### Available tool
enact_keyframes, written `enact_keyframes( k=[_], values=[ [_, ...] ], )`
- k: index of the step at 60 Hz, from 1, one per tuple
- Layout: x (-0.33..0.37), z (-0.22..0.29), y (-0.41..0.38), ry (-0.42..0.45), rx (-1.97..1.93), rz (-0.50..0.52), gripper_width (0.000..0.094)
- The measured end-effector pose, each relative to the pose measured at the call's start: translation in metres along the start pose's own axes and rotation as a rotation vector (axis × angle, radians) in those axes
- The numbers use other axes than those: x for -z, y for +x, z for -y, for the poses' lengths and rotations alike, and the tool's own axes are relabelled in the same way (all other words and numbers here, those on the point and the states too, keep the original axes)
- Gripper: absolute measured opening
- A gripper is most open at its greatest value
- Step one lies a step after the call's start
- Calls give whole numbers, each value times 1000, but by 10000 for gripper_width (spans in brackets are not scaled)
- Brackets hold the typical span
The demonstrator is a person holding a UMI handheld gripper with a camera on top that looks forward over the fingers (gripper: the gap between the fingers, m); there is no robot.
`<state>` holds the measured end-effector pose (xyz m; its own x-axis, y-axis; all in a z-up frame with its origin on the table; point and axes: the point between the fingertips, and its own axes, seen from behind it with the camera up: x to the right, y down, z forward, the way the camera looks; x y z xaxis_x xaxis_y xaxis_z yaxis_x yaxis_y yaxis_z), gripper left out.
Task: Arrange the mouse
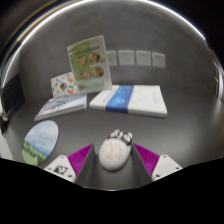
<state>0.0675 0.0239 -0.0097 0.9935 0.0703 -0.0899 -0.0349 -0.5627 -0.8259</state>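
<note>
A white mouse [112, 154] with a dark and pink pattern on its back sits between my two fingers, its front end pointing ahead over the grey table [170, 135]. My gripper [114, 148] is shut on it: the magenta pads [80, 160] press on its left and right sides. I cannot tell whether the mouse rests on the table or is held just above it.
Just beyond the mouse lies a flat white box with a blue stripe [128, 100]. To its left is a booklet [62, 107], and an upright printed card [88, 62] stands behind. A round green and blue disc [40, 143] lies ahead left of my fingers. Small papers [140, 58] hang on the far wall.
</note>
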Motion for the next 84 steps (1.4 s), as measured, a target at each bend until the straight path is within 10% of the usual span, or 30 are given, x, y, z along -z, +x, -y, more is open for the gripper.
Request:
enact_keyframes(
  k=[14,23,47,73,84],
  values=[
    [-20,9,2,-6,15,-66,474],
    [-12,13,9,-4,-17,-75,433],
    [72,111,-208,283,63,12,429],
    [-28,-7,-293,3,89,-54,445],
    [-23,-12,-290,-37,65,-43,676]
  ],
)
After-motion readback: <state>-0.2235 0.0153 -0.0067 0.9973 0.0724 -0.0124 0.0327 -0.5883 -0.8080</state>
